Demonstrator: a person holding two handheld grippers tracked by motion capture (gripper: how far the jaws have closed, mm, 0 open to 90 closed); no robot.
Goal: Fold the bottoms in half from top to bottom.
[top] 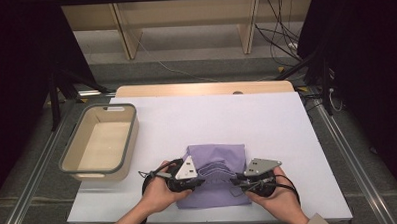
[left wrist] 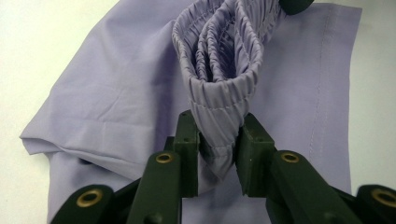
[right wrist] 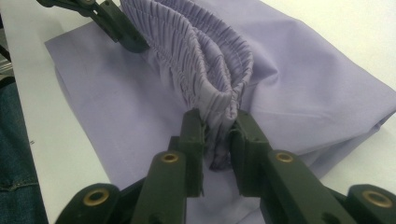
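A purple cloth point(top: 216, 175) is lying folded on the near middle of the white worktop point(top: 267, 124). It looks like a piece of clothing with a stretchy, gathered band point(left wrist: 219, 88). The band is standing up a little from the flat cloth, bunched into wavy folds.

The left hand-held gripper point(top: 201, 182) is sitting at the left side of the cloth, with a hand point(top: 159, 193) wrapped around it. In the left gripper view its two black jaws are squeezing one end of the gathered band point(left wrist: 219, 140) between them.

The right hand-held gripper point(top: 235, 181) is sitting at the right side of the cloth, held by the other hand point(top: 277, 194). In the right gripper view its jaws are pinching the other end of the band point(right wrist: 219, 126). The left hand-held gripper point(right wrist: 128, 39) is showing at the far end of that view, touching the band there.

So both hand-held grippers are facing each other, each one pinching the band, with the band stretching between them.

A grey and cream bin point(top: 70, 146) is standing on the left part of the worktop, well apart from the cloth.
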